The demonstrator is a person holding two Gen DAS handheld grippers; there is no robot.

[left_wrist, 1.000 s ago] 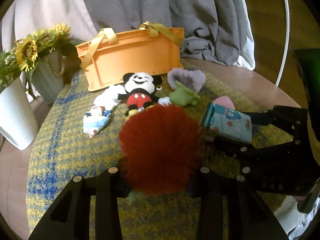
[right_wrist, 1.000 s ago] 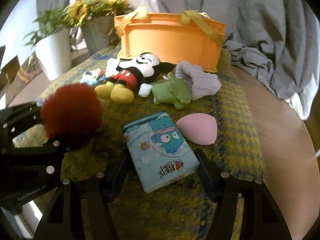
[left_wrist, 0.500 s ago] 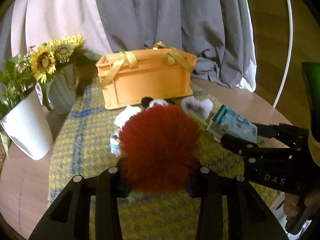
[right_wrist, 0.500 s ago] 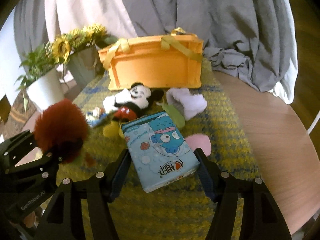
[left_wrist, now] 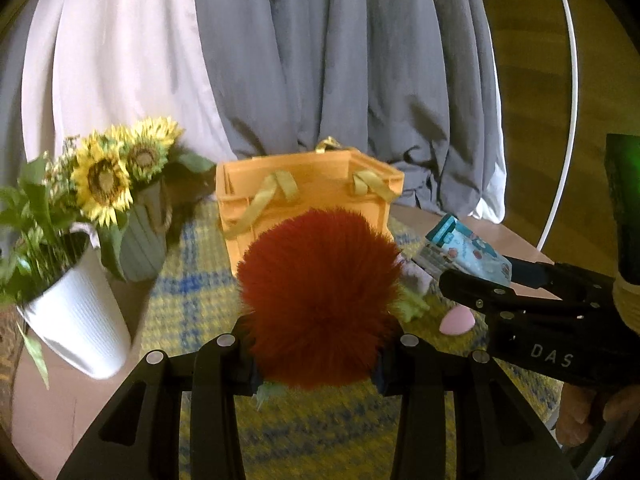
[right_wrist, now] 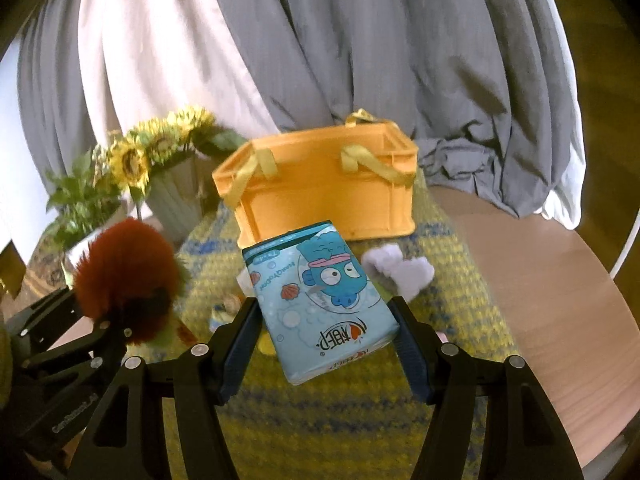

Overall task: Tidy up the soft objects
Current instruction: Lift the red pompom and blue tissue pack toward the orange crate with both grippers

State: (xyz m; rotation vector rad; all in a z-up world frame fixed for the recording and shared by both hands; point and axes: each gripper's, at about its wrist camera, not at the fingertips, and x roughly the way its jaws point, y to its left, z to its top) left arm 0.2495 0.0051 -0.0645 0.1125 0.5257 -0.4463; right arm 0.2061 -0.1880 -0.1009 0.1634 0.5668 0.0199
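My left gripper (left_wrist: 316, 360) is shut on a fluffy red pom-pom (left_wrist: 318, 296) and holds it up in the air in front of the orange basket (left_wrist: 308, 188). My right gripper (right_wrist: 326, 336) is shut on a light blue tissue pack (right_wrist: 320, 300) and holds it raised toward the same orange basket (right_wrist: 320, 192). The pom-pom also shows at the left of the right wrist view (right_wrist: 124, 272), and the tissue pack at the right of the left wrist view (left_wrist: 464, 252). A pink sponge (left_wrist: 457, 320), a green soft toy (left_wrist: 412, 306) and a grey-white plush (right_wrist: 400, 272) lie on the mat.
A yellow and blue knitted mat (right_wrist: 328, 412) covers the round wooden table (right_wrist: 540, 280). A white pot with greenery (left_wrist: 76, 312) and a grey pot of sunflowers (left_wrist: 120, 176) stand at the left. Grey and white curtains (right_wrist: 320, 48) hang behind the basket.
Both grippers have risen off the mat with their loads and moved toward the basket. The Mickey plush and other toys have dropped out of sight behind the held things.
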